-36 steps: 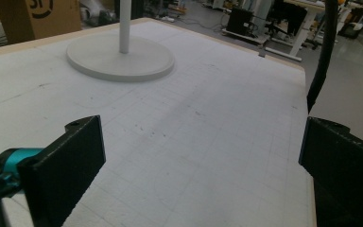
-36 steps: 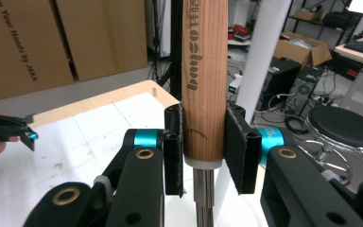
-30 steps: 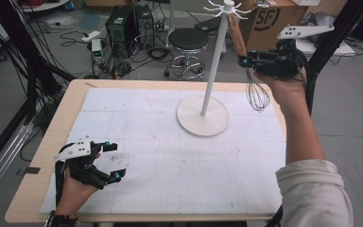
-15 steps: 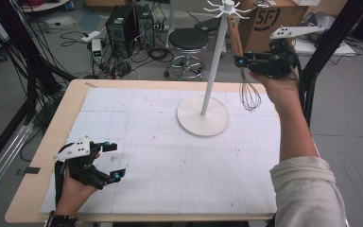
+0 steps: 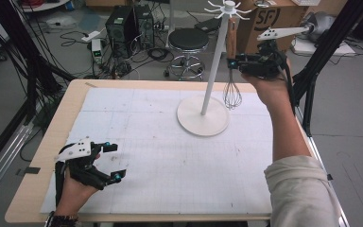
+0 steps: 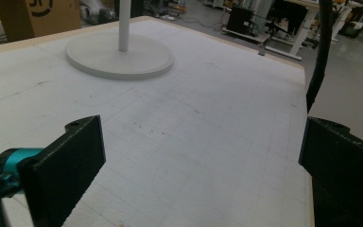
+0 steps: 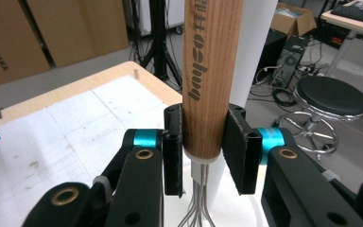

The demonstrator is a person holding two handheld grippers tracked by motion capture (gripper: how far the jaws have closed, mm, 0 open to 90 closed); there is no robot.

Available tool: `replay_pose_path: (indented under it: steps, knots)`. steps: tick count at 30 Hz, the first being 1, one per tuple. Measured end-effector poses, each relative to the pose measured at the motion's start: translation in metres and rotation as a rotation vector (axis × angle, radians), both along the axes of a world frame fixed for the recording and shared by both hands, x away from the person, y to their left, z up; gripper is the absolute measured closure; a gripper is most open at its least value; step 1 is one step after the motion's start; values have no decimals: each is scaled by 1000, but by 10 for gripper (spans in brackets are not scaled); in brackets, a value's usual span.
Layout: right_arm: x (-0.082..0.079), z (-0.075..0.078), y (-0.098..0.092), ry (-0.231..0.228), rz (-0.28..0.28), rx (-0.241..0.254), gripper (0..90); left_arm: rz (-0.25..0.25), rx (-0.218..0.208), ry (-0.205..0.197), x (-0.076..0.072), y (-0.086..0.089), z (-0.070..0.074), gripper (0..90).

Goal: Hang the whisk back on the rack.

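My right gripper [image 5: 232, 62] clamps a whisk [image 5: 232, 80] beside the stand [image 5: 203, 116]; my left [image 5: 115, 162] rests open on the white mat [image 5: 170, 161], cables [image 5: 137, 56] behind

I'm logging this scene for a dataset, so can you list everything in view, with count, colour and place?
whisk: 1, wooden handle and wire head, held upright beside the stand's pole
stand: 1, white, round base on the far part of the mat, hooks on top
mat: 1, white with a grid, covers the table
table: 1, light wood
stool: 1, black seat, on the floor behind the table
box: 1, brown cardboard, floor at far right
left gripper: 1, black, open, near left of the mat
right gripper: 1, black, shut on the whisk's handle
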State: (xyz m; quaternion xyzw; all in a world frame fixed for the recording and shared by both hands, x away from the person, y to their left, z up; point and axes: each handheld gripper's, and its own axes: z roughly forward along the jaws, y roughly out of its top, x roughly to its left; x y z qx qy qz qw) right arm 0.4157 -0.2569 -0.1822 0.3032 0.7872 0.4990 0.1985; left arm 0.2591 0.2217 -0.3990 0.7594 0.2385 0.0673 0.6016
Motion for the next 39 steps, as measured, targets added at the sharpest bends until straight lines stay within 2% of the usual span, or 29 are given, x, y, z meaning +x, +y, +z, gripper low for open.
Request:
replay_pose_path:
  steps: [7,8,10,11,12,14,22,25,28,31,32,33,36,39]
  knots:
    - [0,0,4,11,-17,-27,692,-1,8,0,0,-2,0,17]
    - [0,-1,6,18,-19,-43,670,-1,8,2,0,-2,0,17]
    - [0,-4,9,23,-32,-85,568,-3,8,4,0,-2,-1,17]
    - [-1,-6,8,19,-37,-57,520,-5,9,4,0,-2,-1,17]
    - [-1,-6,8,19,-37,-57,520,-4,9,4,0,-2,-1,17]
    - [-3,-6,6,6,-41,-26,464,-4,8,5,0,-2,-1,17]
    - [-12,-8,-7,-33,-51,14,378,-8,17,10,1,-4,-2,17]
    - [-16,-12,-10,-32,-51,11,364,-8,15,12,1,-5,-2,17]
    - [-20,-16,-14,-40,-62,-13,323,-7,18,12,0,-5,-2,17]
    - [-26,-19,-17,-23,-59,-6,268,-5,19,12,0,-5,-3,17]
    - [-27,-20,-18,-38,-48,-15,259,-6,21,11,0,-5,-3,17]
    - [-31,-21,-19,-23,-48,-12,251,-6,22,10,0,-5,-3,17]
    - [-38,-26,-21,-21,-28,-14,220,-4,19,13,1,-5,-3,17]
    - [-44,-32,-26,-9,18,-9,180,-5,23,12,0,-5,-3,17]
